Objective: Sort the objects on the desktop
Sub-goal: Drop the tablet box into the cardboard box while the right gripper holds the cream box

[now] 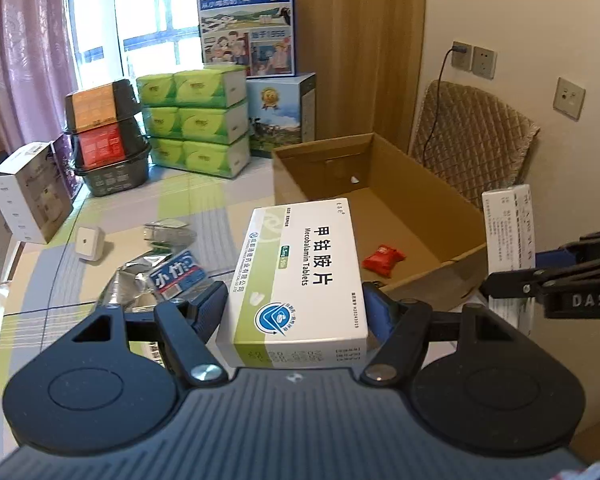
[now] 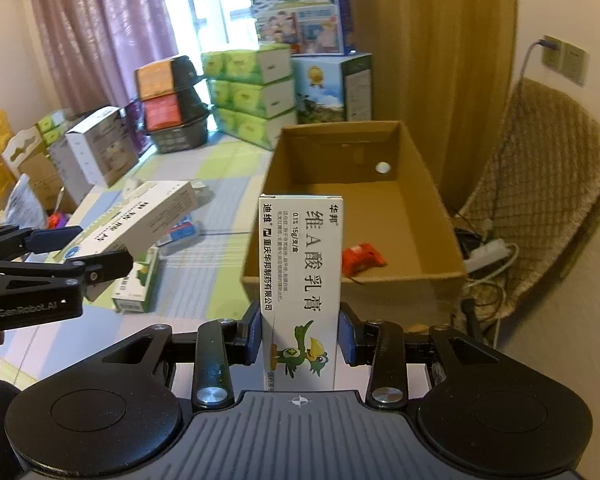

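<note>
My left gripper (image 1: pixel 296 312) clamps the tablet box (image 1: pixel 300 276) by its sides; my right gripper (image 2: pixel 299 334) pinches the cream box (image 2: pixel 301 280) upright. I hold both short of the carton (image 2: pixel 432 200), probably for dropping beside the red packet (image 2: pixel 362 257).

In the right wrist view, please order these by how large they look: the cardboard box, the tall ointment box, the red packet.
1. cardboard box
2. ointment box, enlarged by nearness: the right gripper holds it close to the camera
3. red packet, inside the cardboard box
</note>
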Action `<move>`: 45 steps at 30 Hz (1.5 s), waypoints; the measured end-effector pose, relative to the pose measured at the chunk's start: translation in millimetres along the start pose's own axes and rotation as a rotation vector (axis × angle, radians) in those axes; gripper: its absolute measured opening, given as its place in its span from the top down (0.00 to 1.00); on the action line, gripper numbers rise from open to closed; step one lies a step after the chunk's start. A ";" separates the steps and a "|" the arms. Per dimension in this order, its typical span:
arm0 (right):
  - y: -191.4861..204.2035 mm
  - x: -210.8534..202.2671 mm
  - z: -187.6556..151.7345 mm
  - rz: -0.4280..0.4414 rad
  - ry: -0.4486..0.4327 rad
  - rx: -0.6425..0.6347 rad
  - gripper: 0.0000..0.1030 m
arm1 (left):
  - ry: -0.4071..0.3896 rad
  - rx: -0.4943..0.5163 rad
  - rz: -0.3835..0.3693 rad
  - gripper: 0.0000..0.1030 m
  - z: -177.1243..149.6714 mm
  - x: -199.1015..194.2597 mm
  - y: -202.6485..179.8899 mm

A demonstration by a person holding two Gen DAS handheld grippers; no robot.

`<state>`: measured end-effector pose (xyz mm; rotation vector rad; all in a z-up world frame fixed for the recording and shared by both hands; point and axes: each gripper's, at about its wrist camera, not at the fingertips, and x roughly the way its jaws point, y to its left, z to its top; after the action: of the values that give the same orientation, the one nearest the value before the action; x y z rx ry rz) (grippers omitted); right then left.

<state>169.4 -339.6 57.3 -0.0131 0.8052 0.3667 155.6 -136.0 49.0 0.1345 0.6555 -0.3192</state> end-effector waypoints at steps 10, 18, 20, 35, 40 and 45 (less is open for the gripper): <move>-28.3 -6.5 -8.1 -0.018 -0.013 0.054 0.66 | 0.018 -0.001 -0.030 0.34 -1.2 10.2 -32.1; -52.9 -6.2 -4.0 -0.041 -0.026 0.090 0.66 | 0.028 0.000 -0.046 0.34 4.8 26.1 -50.1; -58.3 -4.3 0.8 -0.046 -0.027 0.092 0.66 | 0.030 -0.004 -0.051 0.34 6.5 31.4 -53.3; -74.2 33.4 61.1 -0.044 -0.068 0.050 0.66 | 0.027 -0.031 -0.072 0.34 33.9 85.3 -67.6; -76.4 52.4 81.9 -0.058 -0.074 0.025 0.66 | 0.036 -0.027 -0.102 0.67 42.7 108.1 -73.6; -80.4 73.8 90.8 -0.068 -0.053 0.013 0.66 | 0.041 0.002 -0.124 0.67 46.2 127.8 -79.6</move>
<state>306.0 -378.1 58.2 -0.0181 0.7528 0.2962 251.1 -253.1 4.6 0.1025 0.7056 -0.4376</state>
